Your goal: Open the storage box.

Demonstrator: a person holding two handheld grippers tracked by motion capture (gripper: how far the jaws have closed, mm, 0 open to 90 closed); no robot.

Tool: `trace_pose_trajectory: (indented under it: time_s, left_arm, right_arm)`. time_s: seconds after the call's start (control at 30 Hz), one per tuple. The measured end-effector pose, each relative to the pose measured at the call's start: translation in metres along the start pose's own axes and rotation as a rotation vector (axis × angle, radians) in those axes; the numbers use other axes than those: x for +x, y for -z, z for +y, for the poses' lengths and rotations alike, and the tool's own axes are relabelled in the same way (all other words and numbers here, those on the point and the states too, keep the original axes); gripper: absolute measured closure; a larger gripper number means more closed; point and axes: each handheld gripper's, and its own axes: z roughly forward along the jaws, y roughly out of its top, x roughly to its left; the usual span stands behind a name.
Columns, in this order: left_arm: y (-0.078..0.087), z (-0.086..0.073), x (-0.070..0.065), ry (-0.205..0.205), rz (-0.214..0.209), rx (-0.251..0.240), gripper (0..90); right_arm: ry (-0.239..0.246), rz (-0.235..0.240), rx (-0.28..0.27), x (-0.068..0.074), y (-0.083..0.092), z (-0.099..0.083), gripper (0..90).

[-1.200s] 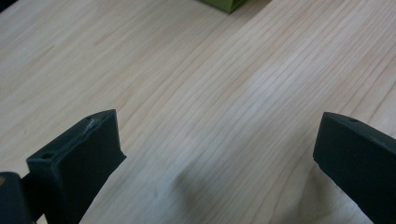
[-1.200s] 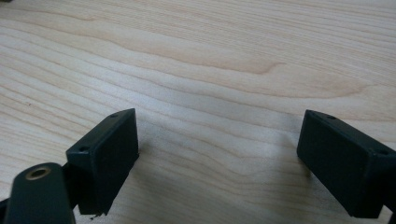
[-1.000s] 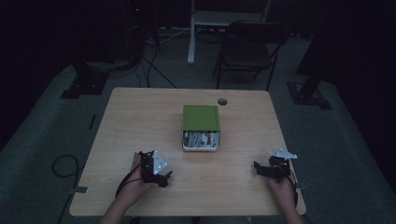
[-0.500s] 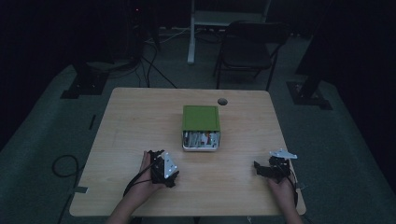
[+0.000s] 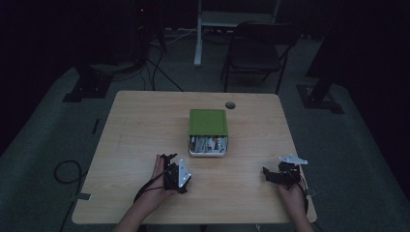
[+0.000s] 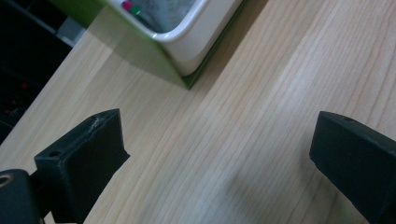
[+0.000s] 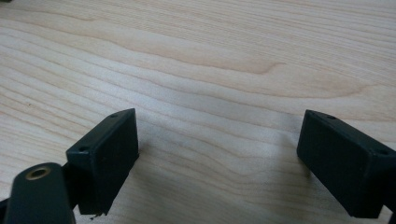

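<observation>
Just ahead of wide left gripper (image 6: 219,154), green box (image 6: 140,51), untouched

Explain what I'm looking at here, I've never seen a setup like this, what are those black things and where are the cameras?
A person sits at a light wooden table holding a hand-held tool in each hand. Each tool is a black two-jaw gripper: the left gripper and the right gripper. One picture comes from a camera above, looking down on the table. The other two come from small cameras riding on the grippers, looking along their black jaws. Both grippers stand open with bare wood between the jaws, so nothing is held. Mid-table sits a green box with a white-rimmed open front, with small colourful items inside, too small to identify. The left gripper is nearest it.
</observation>
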Motion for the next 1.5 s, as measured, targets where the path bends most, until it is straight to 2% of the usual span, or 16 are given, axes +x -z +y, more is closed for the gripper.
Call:
trace_pose_trajectory:
  time_s: [0.03, 0.07, 0.17, 0.23, 0.37, 0.57, 0.67, 0.9, 1.0, 1.07, 1.17, 1.2, 1.27, 1.33, 1.47, 1.5]
  left_arm:
    - [0.000, 0.000, 0.000, 0.000, 0.000, 0.000, 3.5]
    - [-0.002, 0.003, -0.004, -0.030, 0.001, 0.002, 3.5]
    - [-0.004, 0.008, -0.009, -0.074, 0.008, -0.001, 3.5]
    - [-0.005, 0.011, -0.012, -0.075, 0.001, -0.022, 4.2]
    - [-0.007, 0.017, -0.017, -0.117, 0.005, -0.030, 4.6]
    - [-0.009, 0.028, -0.025, -0.215, 0.024, -0.025, 5.3]
    - [-0.009, 0.033, -0.028, -0.227, 0.019, -0.037, 5.3]
    - [-0.009, 0.045, -0.033, -0.312, 0.040, -0.051, 6.2]
    - [-0.011, 0.051, -0.034, -0.326, 0.043, -0.061, 7.5]
    - [-0.012, 0.054, -0.036, -0.362, 0.060, -0.058, 7.5]
    - [-0.015, 0.060, -0.037, -0.379, 0.070, -0.074, 7.6]
    - [-0.016, 0.062, -0.038, -0.394, 0.078, -0.074, 10.6]
    - [-0.018, 0.065, -0.039, -0.394, 0.081, -0.079, 10.7]
    - [-0.020, 0.069, -0.040, -0.417, 0.088, -0.080, 11.2]
    - [-0.024, 0.076, -0.043, -0.441, 0.091, -0.101, 11.9]
    - [-0.025, 0.078, -0.044, -0.436, 0.082, -0.094, 12.7]
  right_arm:
    - [0.000, 0.000, 0.000, 0.000, 0.000, 0.000, 12.3]
    - [0.000, 0.000, 0.000, 0.000, 0.000, 0.000, 12.3]
    - [0.002, 0.000, 0.001, 0.000, 0.000, 0.000, 12.3]
    - [0.001, 0.000, 0.001, 0.000, 0.000, 0.000, 12.3]
    - [0.000, 0.000, 0.000, 0.000, 0.000, 0.000, 12.3]
    - [0.000, 0.000, 0.000, 0.000, 0.000, 0.000, 12.3]
    - [0.000, 0.000, 0.000, 0.000, 0.000, 0.000, 12.3]
    - [0.001, 0.000, 0.000, 0.000, 0.000, 0.000, 12.3]
    - [0.001, 0.000, 0.000, 0.000, 0.000, 0.000, 12.3]
    - [0.001, 0.000, 0.000, 0.000, 0.000, 0.000, 12.3]
    - [0.001, 0.000, 0.000, 0.000, 0.000, 0.000, 12.3]
    - [0.001, 0.000, 0.000, 0.000, 0.000, 0.000, 12.3]
    - [0.001, 0.000, 0.000, 0.000, 0.000, 0.000, 12.3]
    - [0.000, 0.000, 0.000, 0.000, 0.000, 0.000, 12.3]
    - [0.000, 0.000, 0.000, 0.000, 0.000, 0.000, 12.3]
    - [0.000, 0.000, 0.000, 0.000, 0.000, 0.000, 12.3]
